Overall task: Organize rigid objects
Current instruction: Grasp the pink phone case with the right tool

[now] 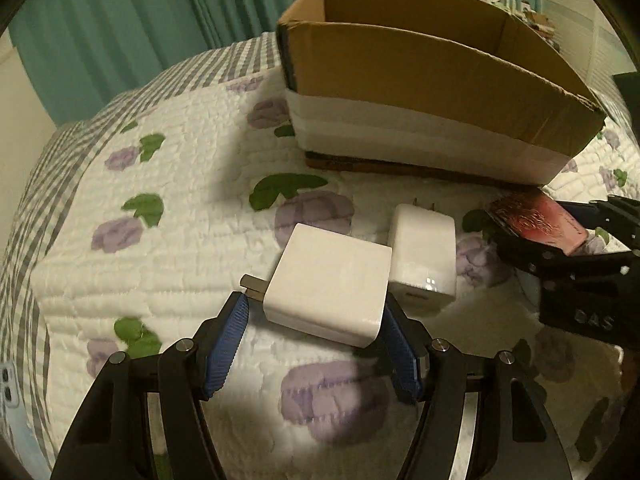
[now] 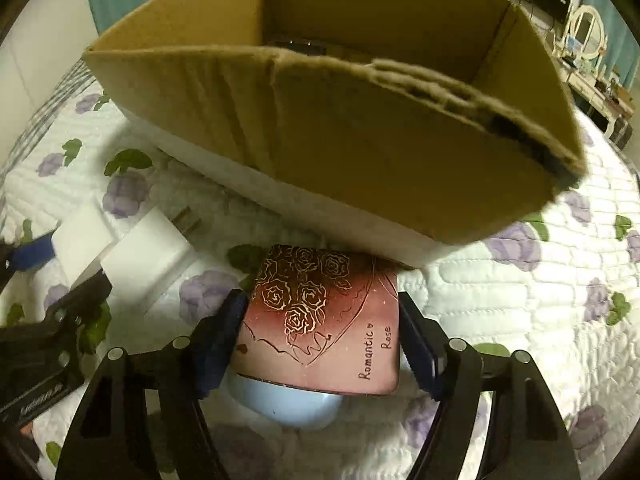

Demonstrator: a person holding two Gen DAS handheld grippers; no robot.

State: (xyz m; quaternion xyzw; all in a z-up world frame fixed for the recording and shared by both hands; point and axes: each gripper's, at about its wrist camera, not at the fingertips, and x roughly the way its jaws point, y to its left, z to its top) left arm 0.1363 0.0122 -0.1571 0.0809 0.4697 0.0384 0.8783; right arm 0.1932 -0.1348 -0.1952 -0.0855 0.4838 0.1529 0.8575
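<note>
My left gripper [image 1: 316,312] has its blue pads on both sides of a white square charger [image 1: 328,284], lifted a little off the quilt. A second white charger [image 1: 424,254] lies on the bed just right of it, prongs pointing to the box. My right gripper [image 2: 320,320] is shut on a red "Romantic Rose" tin [image 2: 324,320], held right in front of the open cardboard box [image 2: 360,152]. The tin also shows in the left wrist view [image 1: 536,220]. A pale blue object [image 2: 288,404] lies under the tin.
The box [image 1: 420,80] stands on a quilted bedspread [image 1: 180,240] with purple flowers. A dark item [image 2: 304,46] lies inside the box. Teal curtains [image 1: 120,20] hang behind. Shelves with a mirror [image 2: 584,32] stand at the far right.
</note>
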